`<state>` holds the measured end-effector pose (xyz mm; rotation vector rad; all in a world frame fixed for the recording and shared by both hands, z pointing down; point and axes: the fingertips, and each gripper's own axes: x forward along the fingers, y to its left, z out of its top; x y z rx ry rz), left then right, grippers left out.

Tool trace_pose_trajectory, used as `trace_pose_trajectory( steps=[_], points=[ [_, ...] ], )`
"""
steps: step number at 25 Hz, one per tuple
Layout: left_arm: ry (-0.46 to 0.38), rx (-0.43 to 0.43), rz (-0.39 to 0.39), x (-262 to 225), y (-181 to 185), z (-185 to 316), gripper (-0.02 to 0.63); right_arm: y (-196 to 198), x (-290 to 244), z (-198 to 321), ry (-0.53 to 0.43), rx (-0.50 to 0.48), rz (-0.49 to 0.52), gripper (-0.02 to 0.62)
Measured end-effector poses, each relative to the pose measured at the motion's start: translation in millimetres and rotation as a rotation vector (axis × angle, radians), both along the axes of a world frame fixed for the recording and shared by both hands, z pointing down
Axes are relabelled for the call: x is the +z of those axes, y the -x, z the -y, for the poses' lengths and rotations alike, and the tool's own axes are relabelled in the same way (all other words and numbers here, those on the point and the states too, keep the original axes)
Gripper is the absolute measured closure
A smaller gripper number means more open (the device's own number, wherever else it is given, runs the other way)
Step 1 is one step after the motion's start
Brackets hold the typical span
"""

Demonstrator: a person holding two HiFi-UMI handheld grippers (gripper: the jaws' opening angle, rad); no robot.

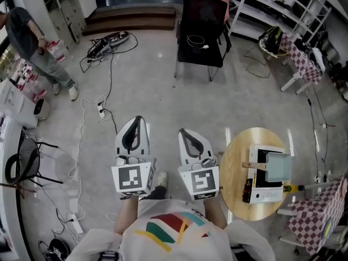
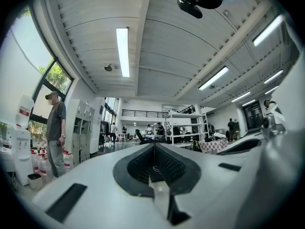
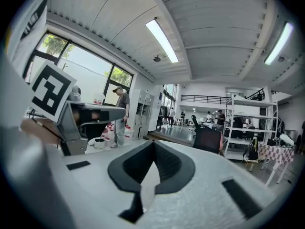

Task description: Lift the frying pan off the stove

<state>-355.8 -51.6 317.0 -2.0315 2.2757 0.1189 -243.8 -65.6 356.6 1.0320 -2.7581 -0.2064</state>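
Observation:
A round wooden table (image 1: 236, 170) stands low at my right. On it sits a white stove unit (image 1: 265, 192) with a black top. A grey-blue square piece (image 1: 280, 166) lies over it, and a wooden handle (image 1: 252, 166) sticks out to the left; I cannot make out the frying pan more clearly than that. Both grippers are held up in front of my chest, well left of the table and pointing out into the room. My left gripper (image 1: 136, 119) (image 2: 153, 147) is shut and holds nothing. My right gripper (image 1: 184, 131) (image 3: 153, 144) is also shut and holds nothing.
A black office chair (image 1: 201, 31) stands ahead on the grey floor. A person (image 1: 32, 45) stands at the far left beside bottles. Cables and a power strip (image 1: 106, 42) lie on the floor. A black wire chair (image 1: 22, 165) is at my left, and checkered tables (image 1: 318, 222) are at the right.

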Motion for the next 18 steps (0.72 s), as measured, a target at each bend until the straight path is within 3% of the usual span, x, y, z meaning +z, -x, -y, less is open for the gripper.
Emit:
trace_pose_trajectory(
  steps=[6,10,13,18],
  points=[
    [-0.019,0.008,-0.018,-8.5,44.9,50.6,0.598,42.1,-8.0,53.3,-0.009,0.005,0.016,0.601],
    [0.011,-0.02,0.024,-7.6,65.9,74.9,0.598,59.1,-8.0,78.4,0.003,0.02,0.03,0.601],
    [0.046,-0.021,0.043,-2.2,69.7,81.2,0.6,65.9,-5.8,86.6,0.03,0.017,0.018,0.601],
    [0.047,0.0,-0.008,-8.7,72.2,85.5,0.6,78.9,-4.2,100.1,0.044,-0.009,0.038,0.601]
  ],
)
